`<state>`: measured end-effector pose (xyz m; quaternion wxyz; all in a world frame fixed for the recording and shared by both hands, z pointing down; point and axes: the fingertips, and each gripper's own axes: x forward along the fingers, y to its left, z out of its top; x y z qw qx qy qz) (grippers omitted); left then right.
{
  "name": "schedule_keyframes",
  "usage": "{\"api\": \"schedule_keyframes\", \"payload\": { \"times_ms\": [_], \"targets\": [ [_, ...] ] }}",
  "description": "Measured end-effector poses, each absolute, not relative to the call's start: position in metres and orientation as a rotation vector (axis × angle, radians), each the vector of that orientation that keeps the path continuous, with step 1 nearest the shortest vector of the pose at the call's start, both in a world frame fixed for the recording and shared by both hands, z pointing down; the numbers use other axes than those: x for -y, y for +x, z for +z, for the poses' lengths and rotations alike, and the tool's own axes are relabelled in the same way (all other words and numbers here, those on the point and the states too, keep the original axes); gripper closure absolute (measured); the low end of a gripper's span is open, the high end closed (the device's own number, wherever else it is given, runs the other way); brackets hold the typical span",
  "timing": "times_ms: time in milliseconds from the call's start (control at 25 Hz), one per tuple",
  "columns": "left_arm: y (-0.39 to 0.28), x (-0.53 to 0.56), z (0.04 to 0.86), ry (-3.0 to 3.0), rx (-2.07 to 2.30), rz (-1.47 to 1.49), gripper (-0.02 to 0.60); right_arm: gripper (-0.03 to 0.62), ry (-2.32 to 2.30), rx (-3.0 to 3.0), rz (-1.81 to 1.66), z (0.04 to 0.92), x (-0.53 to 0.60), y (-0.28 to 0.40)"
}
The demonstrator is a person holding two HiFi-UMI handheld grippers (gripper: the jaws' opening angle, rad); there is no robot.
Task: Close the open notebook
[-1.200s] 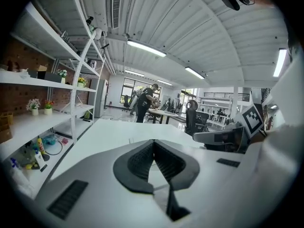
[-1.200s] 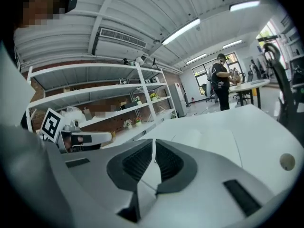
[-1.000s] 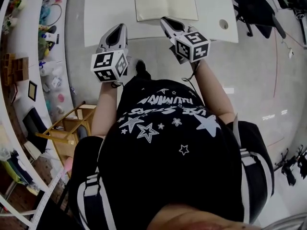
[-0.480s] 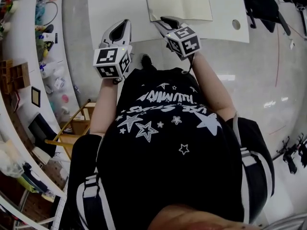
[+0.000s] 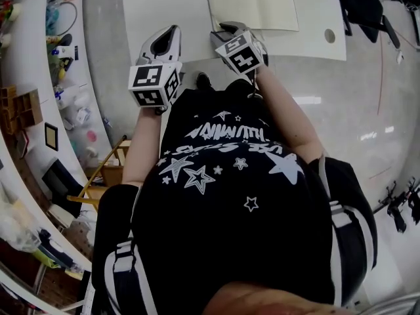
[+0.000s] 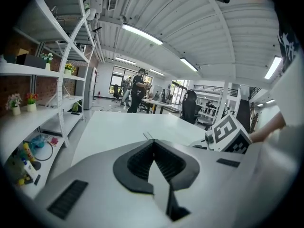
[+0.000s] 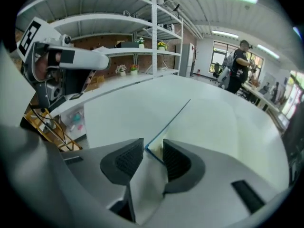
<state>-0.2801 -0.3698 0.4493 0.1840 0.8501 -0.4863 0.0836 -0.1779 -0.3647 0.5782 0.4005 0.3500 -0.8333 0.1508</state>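
The open notebook (image 5: 252, 2) lies flat on the white table (image 5: 164, 5), cream pages up, a thin blue cover edge showing (image 7: 171, 120). My right gripper (image 5: 223, 31) points down at its near left corner. In the right gripper view the jaws (image 7: 153, 148) are opening, with that corner in the gap and no pad pressing on it. My left gripper (image 5: 170, 33) hovers at the table's near edge, left of the notebook. Its jaws (image 6: 153, 142) meet at the tips with nothing between them.
White shelves (image 5: 65, 58) with small items run along the left, and a wooden chair (image 5: 98, 176) stands below them. A black office chair (image 5: 367, 5) stands beyond the table's right end. A round cable hole (image 5: 330, 36) sits near the table's right edge. People stand far off (image 6: 137, 89).
My right gripper has dropped and tilted down to the notebook's near left corner, and its jaws have opened. The left gripper moved forward a little to the table's edge.
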Motion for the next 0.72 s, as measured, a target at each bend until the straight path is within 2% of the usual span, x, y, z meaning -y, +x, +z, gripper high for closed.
{"api": "schedule_keyframes", "payload": {
  "times_ms": [280, 720],
  "targets": [
    [-0.2804, 0.3752, 0.452, 2.403, 1.362, 0.241, 0.569, 0.465, 0.895, 2.045, 0.329, 0.5782, 0.3689, -0.177],
    [-0.2835, 0.3723, 0.4492, 2.41, 1.367, 0.237, 0.569, 0.568, 0.905, 2.125, 0.459, 0.5775, 0.3657, -0.1803]
  ]
}}
